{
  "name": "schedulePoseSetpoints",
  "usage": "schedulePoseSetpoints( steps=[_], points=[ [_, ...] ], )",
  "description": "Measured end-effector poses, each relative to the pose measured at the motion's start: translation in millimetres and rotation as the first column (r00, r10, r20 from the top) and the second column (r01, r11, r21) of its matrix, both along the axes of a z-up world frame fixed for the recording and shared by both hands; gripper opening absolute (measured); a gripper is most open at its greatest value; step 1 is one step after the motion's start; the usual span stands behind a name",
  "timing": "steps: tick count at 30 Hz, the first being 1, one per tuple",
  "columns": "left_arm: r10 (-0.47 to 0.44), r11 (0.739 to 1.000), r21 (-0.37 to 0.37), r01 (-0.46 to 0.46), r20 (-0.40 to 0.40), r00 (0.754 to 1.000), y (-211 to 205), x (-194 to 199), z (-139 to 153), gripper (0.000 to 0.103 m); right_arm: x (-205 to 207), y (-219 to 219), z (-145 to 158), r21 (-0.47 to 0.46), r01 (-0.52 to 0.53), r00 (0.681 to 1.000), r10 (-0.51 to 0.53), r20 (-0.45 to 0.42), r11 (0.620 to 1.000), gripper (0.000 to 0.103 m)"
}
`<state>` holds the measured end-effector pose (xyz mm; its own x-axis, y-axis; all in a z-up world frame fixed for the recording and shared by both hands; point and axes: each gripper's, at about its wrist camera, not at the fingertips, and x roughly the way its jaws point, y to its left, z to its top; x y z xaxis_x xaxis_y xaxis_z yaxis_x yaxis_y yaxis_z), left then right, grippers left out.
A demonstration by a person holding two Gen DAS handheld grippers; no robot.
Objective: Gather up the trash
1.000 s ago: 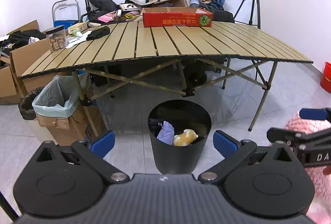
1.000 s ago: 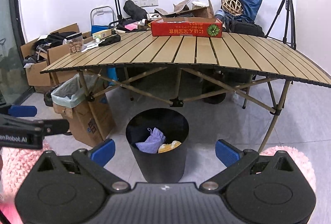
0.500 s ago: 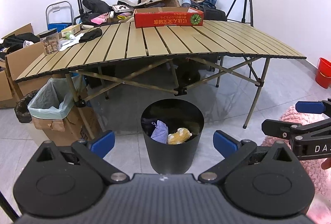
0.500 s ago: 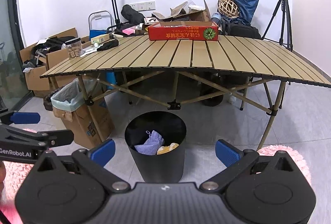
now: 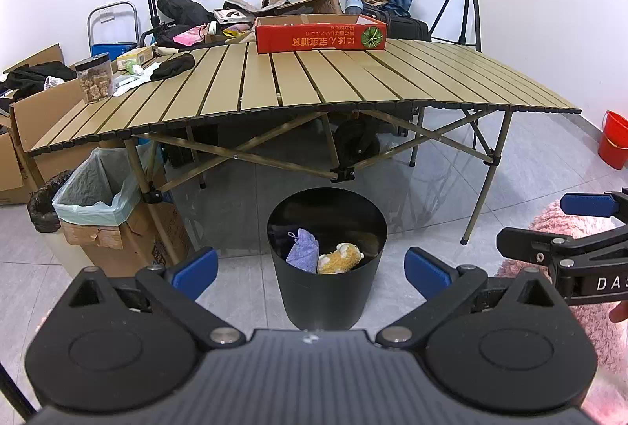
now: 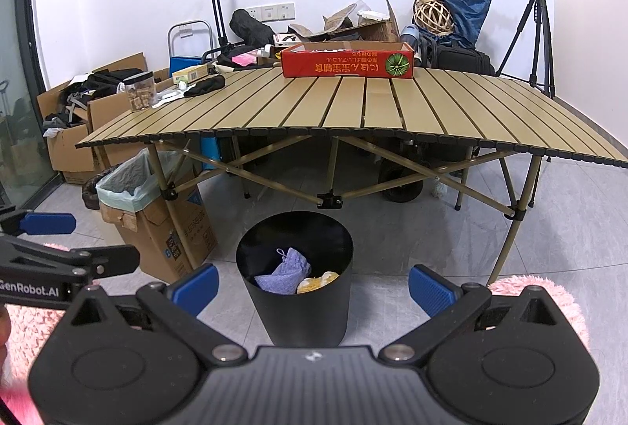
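A black round bin (image 5: 327, 291) (image 6: 298, 307) stands on the floor in front of a slatted folding table (image 5: 298, 83) (image 6: 353, 107). Inside it lie a purple cloth pouch (image 5: 301, 255) (image 6: 284, 273) and a yellow plush item (image 5: 341, 263) (image 6: 316, 283). My left gripper (image 5: 310, 273) is open and holds nothing, with the bin framed between its blue pads. My right gripper (image 6: 312, 287) is open too, also holding nothing, on the near side of the bin. Each gripper shows at the edge of the other's view.
On the table sit a red cardboard box (image 5: 320, 36) (image 6: 347, 65), a clear jar (image 5: 95, 82) and a black cloth (image 5: 172, 66). A lined cardboard bin (image 5: 106, 205) (image 6: 153, 213) stands left. Pink rug (image 6: 537, 291), tripod (image 6: 537, 32), red bucket (image 5: 614, 138), clutter behind.
Both grippers have pulled back and up a little from the bin; the bin looks slightly smaller and lower. Both stayed open.
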<state>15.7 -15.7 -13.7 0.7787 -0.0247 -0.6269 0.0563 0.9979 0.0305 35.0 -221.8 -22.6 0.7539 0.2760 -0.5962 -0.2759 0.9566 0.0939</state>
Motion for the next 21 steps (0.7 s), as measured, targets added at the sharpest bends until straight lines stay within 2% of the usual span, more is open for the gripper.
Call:
schedulePoseSetpoints(
  steps=[21],
  points=[
    [0.000,1.000,-0.001,0.000,-0.001,1.000,0.1,-0.1,-0.2,0.103,-0.7,0.0,-1.7,0.000,0.000,1.000,0.000,-0.005,1.000,0.103]
  ],
)
